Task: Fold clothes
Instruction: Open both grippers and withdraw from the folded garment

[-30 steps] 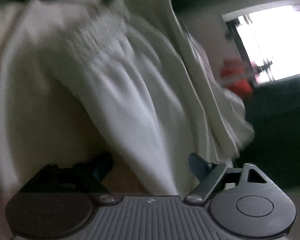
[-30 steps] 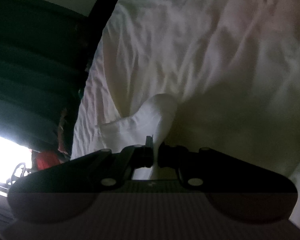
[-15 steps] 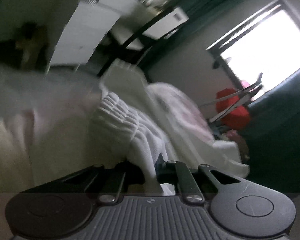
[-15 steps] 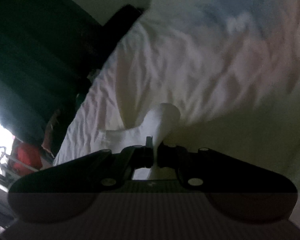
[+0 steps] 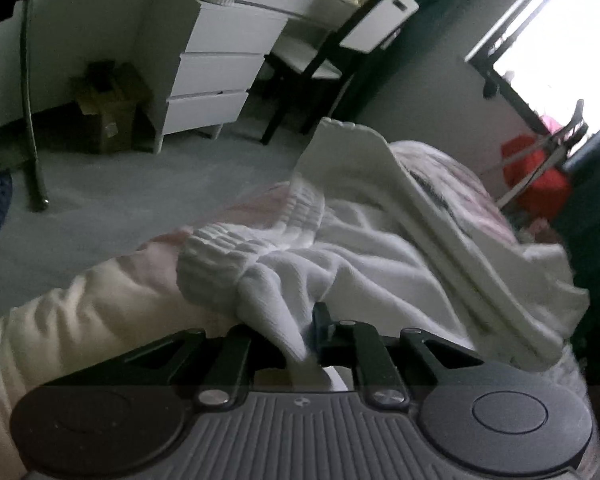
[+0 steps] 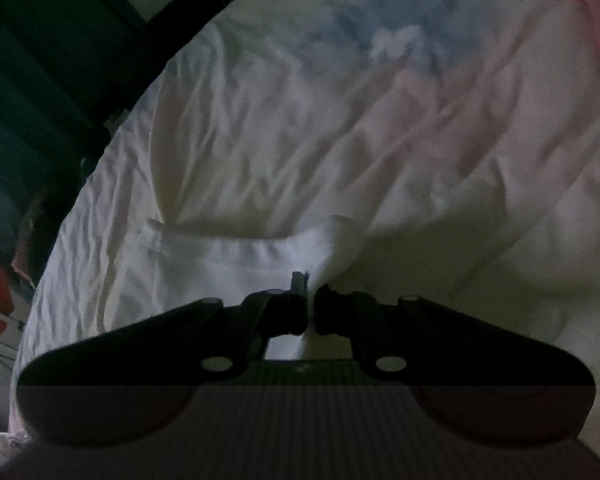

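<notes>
The left claw is clamped on a bunched fold of the white garment, just beside its ribbed, gathered waistband. The garment lies crumpled across the bed, with a white drawer unit on the floor beyond. The right claw pinches another edge of the white garment, which is draped over the rumpled bedsheet.
</notes>
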The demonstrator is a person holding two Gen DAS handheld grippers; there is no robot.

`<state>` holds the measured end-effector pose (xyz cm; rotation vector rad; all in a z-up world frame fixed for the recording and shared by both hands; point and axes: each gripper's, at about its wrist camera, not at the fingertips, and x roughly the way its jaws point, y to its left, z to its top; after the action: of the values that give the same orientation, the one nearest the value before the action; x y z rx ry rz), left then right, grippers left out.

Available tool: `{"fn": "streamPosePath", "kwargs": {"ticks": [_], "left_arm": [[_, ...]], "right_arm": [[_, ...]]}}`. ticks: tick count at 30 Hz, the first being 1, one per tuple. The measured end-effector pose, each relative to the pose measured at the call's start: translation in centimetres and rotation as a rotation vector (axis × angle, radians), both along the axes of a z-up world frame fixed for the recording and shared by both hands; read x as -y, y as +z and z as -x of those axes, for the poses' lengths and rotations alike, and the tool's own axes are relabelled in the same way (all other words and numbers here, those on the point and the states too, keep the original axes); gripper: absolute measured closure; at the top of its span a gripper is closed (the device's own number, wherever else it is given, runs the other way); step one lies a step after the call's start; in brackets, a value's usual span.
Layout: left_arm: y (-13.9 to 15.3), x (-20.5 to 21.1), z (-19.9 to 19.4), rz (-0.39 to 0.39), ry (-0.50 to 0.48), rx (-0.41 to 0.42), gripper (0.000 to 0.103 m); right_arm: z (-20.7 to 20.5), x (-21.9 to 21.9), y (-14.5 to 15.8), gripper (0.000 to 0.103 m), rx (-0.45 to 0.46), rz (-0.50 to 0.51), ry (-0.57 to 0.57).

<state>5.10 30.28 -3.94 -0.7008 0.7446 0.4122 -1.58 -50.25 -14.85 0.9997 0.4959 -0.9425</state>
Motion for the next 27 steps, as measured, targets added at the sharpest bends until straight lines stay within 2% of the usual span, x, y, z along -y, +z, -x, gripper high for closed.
{"fn": "streamPosePath", "kwargs": {"ticks": [4, 7, 8, 9, 11, 13, 17, 19, 22, 25, 27], "left_arm": [[0.5, 0.8, 0.8, -0.053, -0.021, -0.015, 0.081], [0.3, 1.2, 1.0, -0.087, -0.059, -0.036, 0.059], [0.3, 1.4, 1.0, -0.096, -0.065, -0.048, 0.048], [0.3, 1.7, 0.9, -0.106, -0.069, -0.061, 0.043], [0.5, 2.2, 0.9, -0.118, -0.079, -0.062, 0.031], [1.0, 3.1, 1.2, -0.158, -0.09, -0.049, 0.022], [2.9, 5.1, 1.9, -0.249, -0.127, 0.011, 0.02], [4.2, 6.1, 2.3, -0.296, -0.153, 0.062, 0.019], [5.8, 8.5, 2.9, -0.375, -0.195, 0.124, 0.011], [7.2, 11.1, 3.5, -0.451, -0.245, 0.18, 0.007], [8.0, 13.1, 3.6, -0.49, -0.293, 0.21, 0.007]], "right_arm": [[-0.5, -0.1, 0.5, 0.094, -0.02, 0.034, 0.033], [-0.9, -0.4, 0.9, 0.086, -0.027, 0.048, 0.052], [-1.0, -0.5, 1.1, 0.066, -0.029, 0.056, 0.058], [-1.1, -0.6, 1.3, 0.039, -0.031, 0.064, 0.064], [-1.1, -1.1, 2.0, 0.023, -0.017, 0.105, 0.071], [-1.2, -1.9, 3.2, 0.022, -0.016, 0.174, 0.076], [-1.9, -4.2, 5.9, 0.023, 0.012, 0.32, 0.143], [-2.3, -6.0, 7.5, 0.022, 0.051, 0.407, 0.222], [-3.2, -8.7, 9.5, 0.023, 0.11, 0.521, 0.372], [-3.4, -11.2, 10.7, 0.023, 0.173, 0.565, 0.505], [-3.5, -12.7, 11.3, 0.023, 0.212, 0.552, 0.583]]}}
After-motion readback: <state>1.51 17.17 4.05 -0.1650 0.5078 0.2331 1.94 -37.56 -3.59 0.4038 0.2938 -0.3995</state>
